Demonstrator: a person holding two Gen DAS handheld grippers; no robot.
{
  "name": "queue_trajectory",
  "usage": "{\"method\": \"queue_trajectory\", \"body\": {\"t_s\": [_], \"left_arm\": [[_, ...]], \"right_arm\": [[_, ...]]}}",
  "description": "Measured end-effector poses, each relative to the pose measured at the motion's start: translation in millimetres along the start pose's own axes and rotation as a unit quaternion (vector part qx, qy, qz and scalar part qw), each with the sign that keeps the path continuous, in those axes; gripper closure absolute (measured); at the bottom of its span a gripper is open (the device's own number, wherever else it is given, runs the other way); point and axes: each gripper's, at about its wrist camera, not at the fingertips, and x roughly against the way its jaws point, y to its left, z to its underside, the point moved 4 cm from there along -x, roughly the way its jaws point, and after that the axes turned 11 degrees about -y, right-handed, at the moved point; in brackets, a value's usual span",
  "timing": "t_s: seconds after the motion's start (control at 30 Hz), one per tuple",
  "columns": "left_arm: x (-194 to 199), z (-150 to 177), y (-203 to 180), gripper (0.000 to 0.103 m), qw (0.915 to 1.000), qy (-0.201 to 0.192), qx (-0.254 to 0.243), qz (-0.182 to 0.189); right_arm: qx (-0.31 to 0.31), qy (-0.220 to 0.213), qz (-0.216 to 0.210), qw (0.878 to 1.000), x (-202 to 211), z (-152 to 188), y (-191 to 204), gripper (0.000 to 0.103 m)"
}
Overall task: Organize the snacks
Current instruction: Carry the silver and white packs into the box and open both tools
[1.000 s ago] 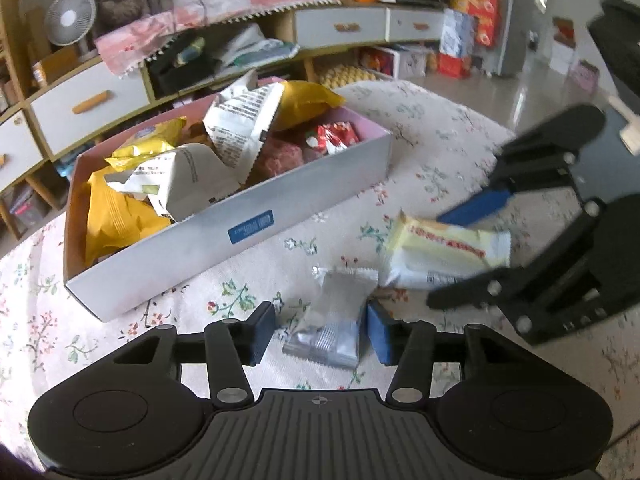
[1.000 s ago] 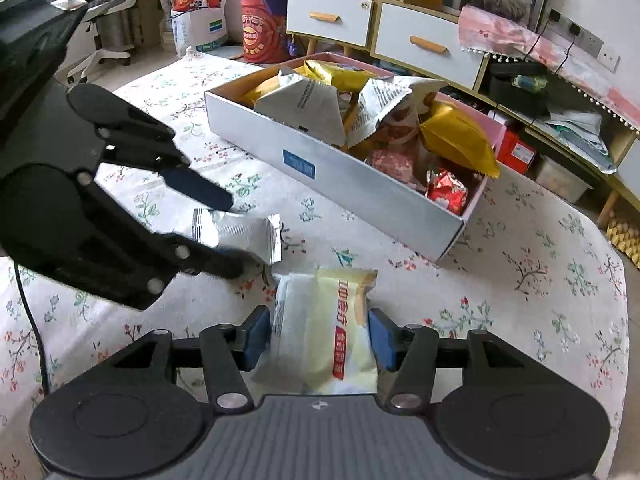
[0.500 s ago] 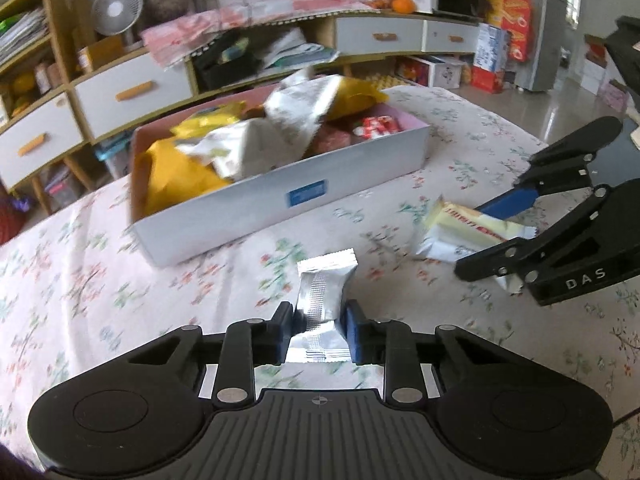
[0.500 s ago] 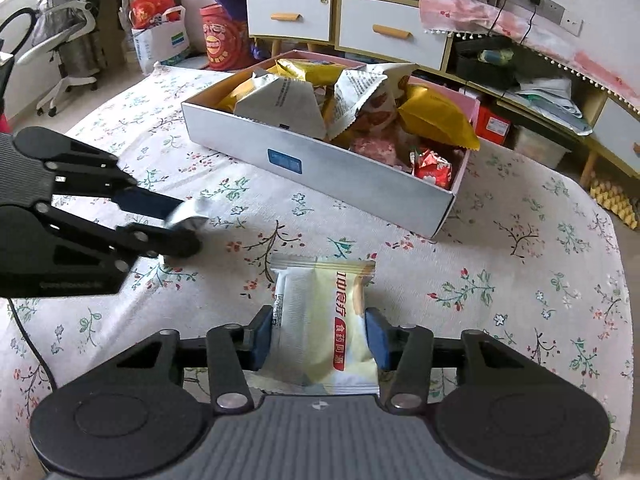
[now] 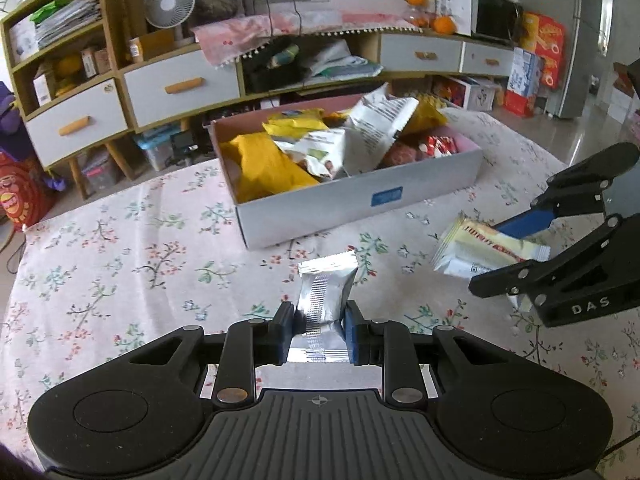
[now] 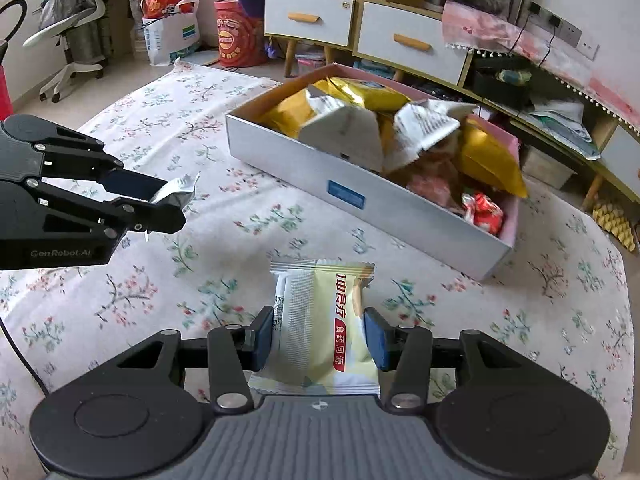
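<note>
While packets gripped, cloth (image 5: 120, 264) edgewards bare.

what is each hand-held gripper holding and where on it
Left hand-held gripper: silver packet, pinched across its near end. Right hand-held gripper: yellow and white packet, pinched by its side edges near mid-length.

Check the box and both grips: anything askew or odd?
Box is overfilled: a white bag sticks up tilted above the rim. Silver packet in the left gripper and yellow packet in the right gripper look fine.
</note>
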Motion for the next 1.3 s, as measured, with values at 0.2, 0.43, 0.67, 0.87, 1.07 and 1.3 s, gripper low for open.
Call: {"method": "queue_trajectory", "body": {"t_s": [0.2,0.43,0.67,0.87,1.07,1.3], "left_arm": [[-1.5,-4.7,0.5,0.080,1.0000,-0.006,0.002,-0.001],[-3.7,-18.1,0.8,0.080,0.9997,-0.023,0.009,0.001],[-6.9,-34.5,8.3,0.080,0.9985,-0.036,0.040,-0.008],[-16.0,-54.9,8.0,0.080,0.9976,-0.052,0.043,-0.014],[-30.4,-73.7,2.2,0.080,0.9972,-0.069,0.010,-0.025],[-57.1,-77.2,3.6,0.080,0.9973,-0.066,-0.027,-0.019]], "right_arm": [[-0.004,-0.014,0.000,1.000,1.5,-13.1,7.1,0.074],[-0.033,-0.050,0.008,0.998,12.4,-32.7,-5.3,0.074],[-0.073,-0.074,0.024,0.994,16.6,-43.6,-29.9,0.074],[-0.108,-0.089,0.038,0.989,14.6,-50.0,-46.7,0.074],[-0.142,-0.110,0.037,0.983,6.8,-61.4,-56.8,0.074],[-0.148,-0.106,0.033,0.983,-19.9,-72.4,-66.8,0.074]]}}
